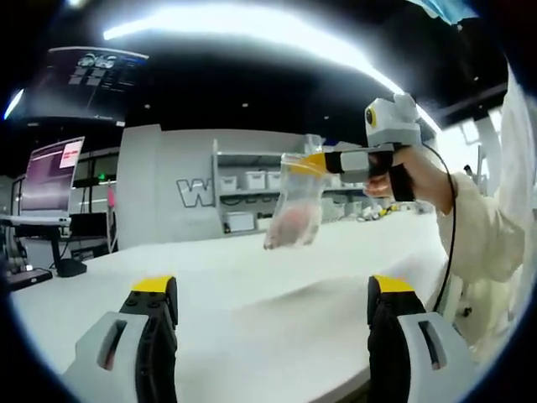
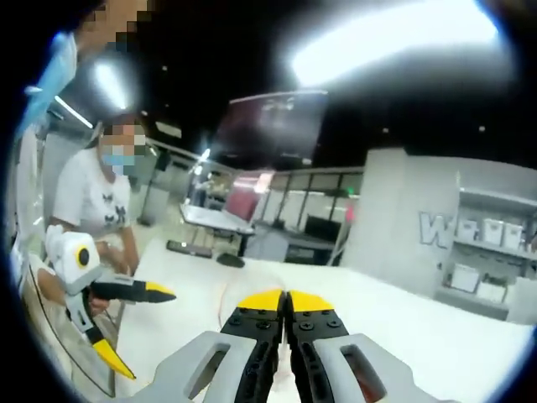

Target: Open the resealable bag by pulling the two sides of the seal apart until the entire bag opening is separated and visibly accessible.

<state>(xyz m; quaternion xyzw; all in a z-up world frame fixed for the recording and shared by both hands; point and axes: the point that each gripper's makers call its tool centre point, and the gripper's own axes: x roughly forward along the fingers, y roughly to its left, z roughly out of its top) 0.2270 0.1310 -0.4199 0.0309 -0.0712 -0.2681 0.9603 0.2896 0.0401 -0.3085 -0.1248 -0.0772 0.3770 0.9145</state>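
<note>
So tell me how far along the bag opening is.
Done: the right gripper has the resealable bag lifted off the white table, pinched at its top; in its own view the jaws are shut. In hand: the left gripper, jaws open, faces the bag. Left: gripping the other side and pulling the seal apart.

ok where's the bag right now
In the left gripper view the bag hangs above the white table, right of centre, pinched at its top by the right gripper.

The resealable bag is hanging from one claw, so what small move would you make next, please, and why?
Probably bring the open left claw across to the bag and pinch the free side of its top edge. The right claw holds it alone above the white table, so nothing pulls the seal apart yet.
</note>
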